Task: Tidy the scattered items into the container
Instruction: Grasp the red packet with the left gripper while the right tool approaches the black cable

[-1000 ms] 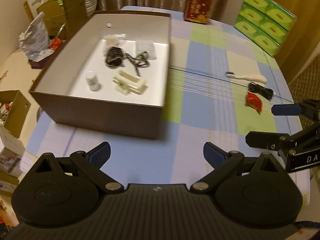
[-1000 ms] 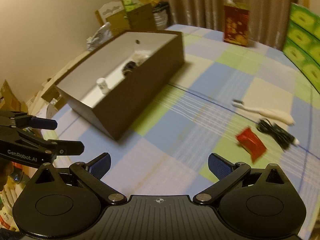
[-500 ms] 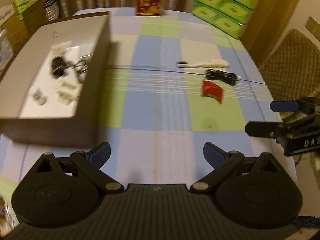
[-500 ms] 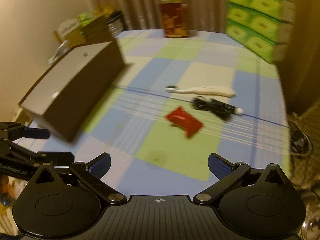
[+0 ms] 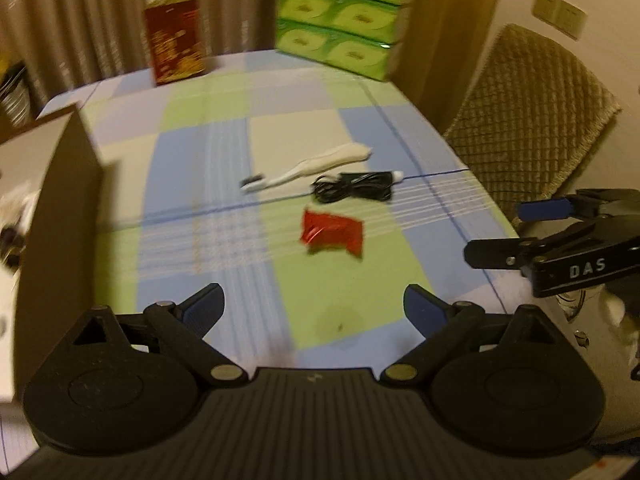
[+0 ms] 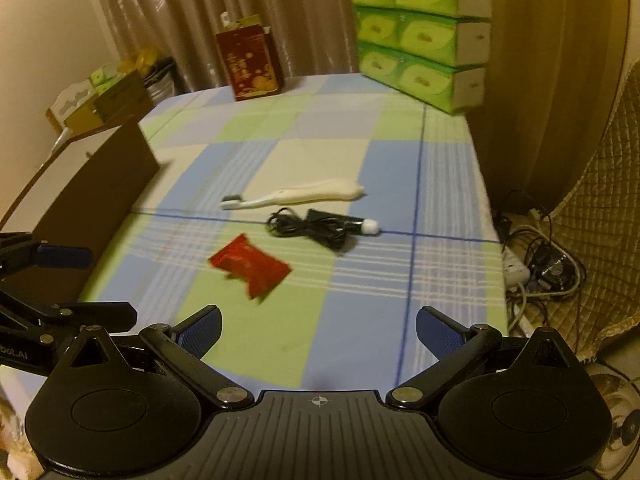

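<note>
Both cameras are swinging away from the brown box [image 6: 92, 184], which a second ago filled the left view and is now sliding off to the left edge, while the three loose items are coming to the middle of the checked desk [image 6: 360, 320].

The left claw [image 5: 314, 308] is hanging wide open and empty over the near part of the desk, and the right claw [image 6: 318, 330] is equally wide and empty. The red packet [image 6: 250, 266] is lying nearest, ahead of both claws, slightly left of centre for the right one and almost dead ahead for the left one. Beyond it the coiled black cable [image 6: 320, 228] and then the white toothbrush [image 6: 296, 196] are lying side by side, long axes running left to right, bristles pointing left toward the box. The packet looks about equally reachable by either claw; I would guess it gets picked first, then carried left to the box.

Readable writing is sparse: "DAS" on the right claw's body seen from the left camera, and "bot.AI" on the left claw's body in the right view. Lettering on the red carton [image 6: 250, 66] and green boxes [image 6: 420, 32] is too blurred to read.
</note>
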